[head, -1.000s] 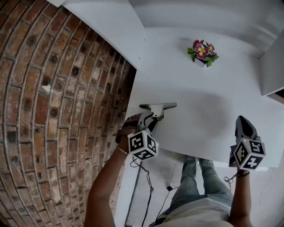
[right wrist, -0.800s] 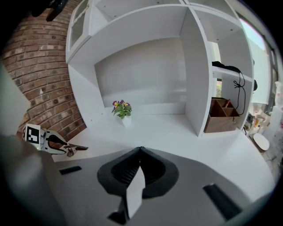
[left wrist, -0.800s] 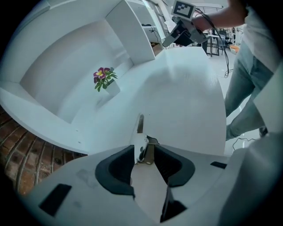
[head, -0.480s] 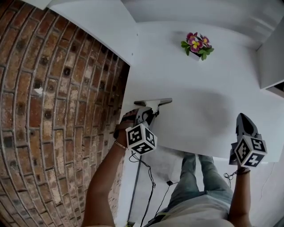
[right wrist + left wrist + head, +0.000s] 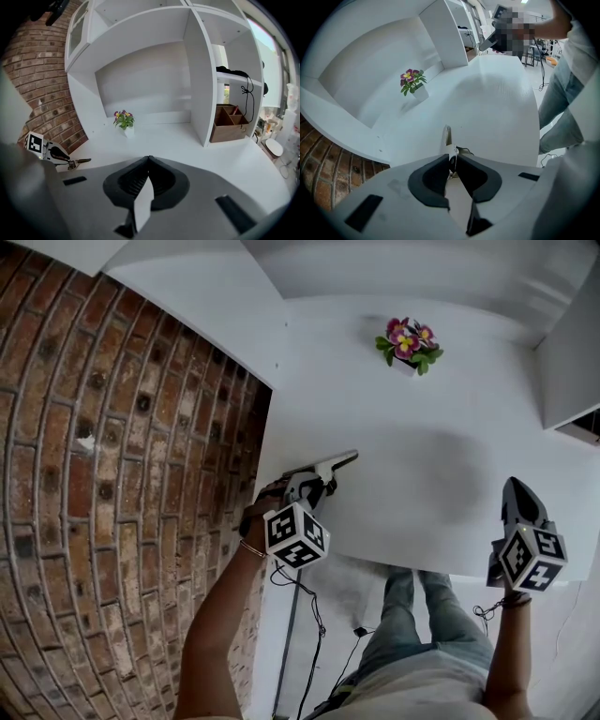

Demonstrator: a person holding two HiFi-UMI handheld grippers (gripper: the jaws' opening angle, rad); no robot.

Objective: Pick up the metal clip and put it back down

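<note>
The metal clip is a long flat silver bar near the white table's front left corner, its far end tipped up. My left gripper has just been closing on it, and the pads now pinch its near handle. In the left gripper view the clip sticks out ahead of the left gripper. My right gripper hovers over the table's front right edge, shut and empty. In the right gripper view, beyond the right gripper, the clip shows in the left gripper.
A small white pot of pink flowers stands at the back of the table. A brick wall runs along the left. White shelving rises at the right, with a wooden box in it. A person stands far off in the left gripper view.
The left gripper's jaws have closed onto the clip's handle. The clip lay flat before; its far end has now tipped up. The right gripper has kept still.
</note>
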